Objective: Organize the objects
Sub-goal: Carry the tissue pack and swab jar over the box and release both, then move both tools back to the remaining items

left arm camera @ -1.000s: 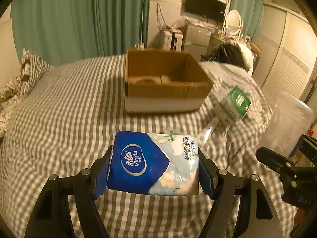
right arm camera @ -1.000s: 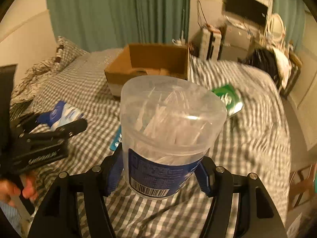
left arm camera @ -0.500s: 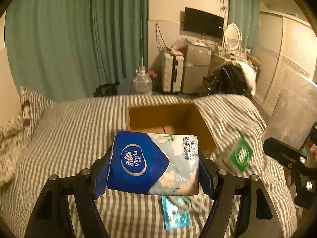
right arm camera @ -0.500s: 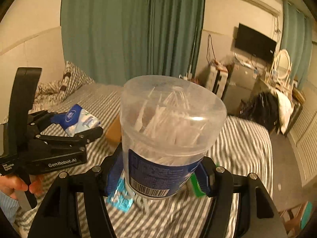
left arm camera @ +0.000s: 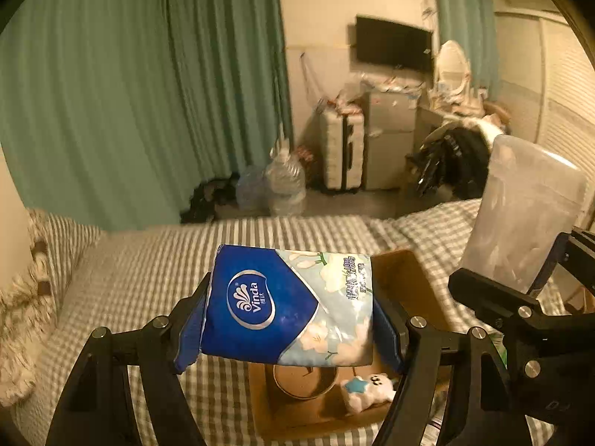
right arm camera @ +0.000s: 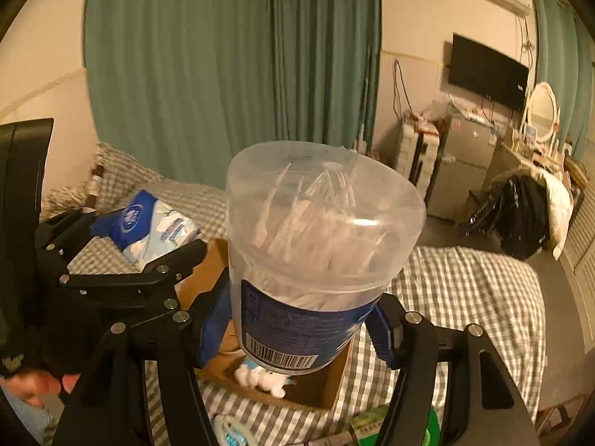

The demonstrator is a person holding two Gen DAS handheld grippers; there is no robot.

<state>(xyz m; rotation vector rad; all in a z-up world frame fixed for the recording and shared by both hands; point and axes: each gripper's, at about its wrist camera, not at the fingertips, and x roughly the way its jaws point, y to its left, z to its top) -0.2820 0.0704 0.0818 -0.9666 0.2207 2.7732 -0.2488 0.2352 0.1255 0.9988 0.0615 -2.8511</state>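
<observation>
both tools are matte black two-finger grippers. the left gripper (left arm camera: 288, 329) has angular, strut-like arms that widen toward the camera, each arm dotted with round silver screw heads at its joints, and blue pads (left arm camera: 189, 338) line the inner faces of its fingers. the right gripper (right arm camera: 293, 329) is built the same way: black linkage arms, silver screws, blue ribbed pads (right arm camera: 381, 332). small pale lettering, too blurred to read, marks the left gripper's body in the right wrist view. a light blue sleeve (right arm camera: 28, 418) shows at the lower left there.
</observation>
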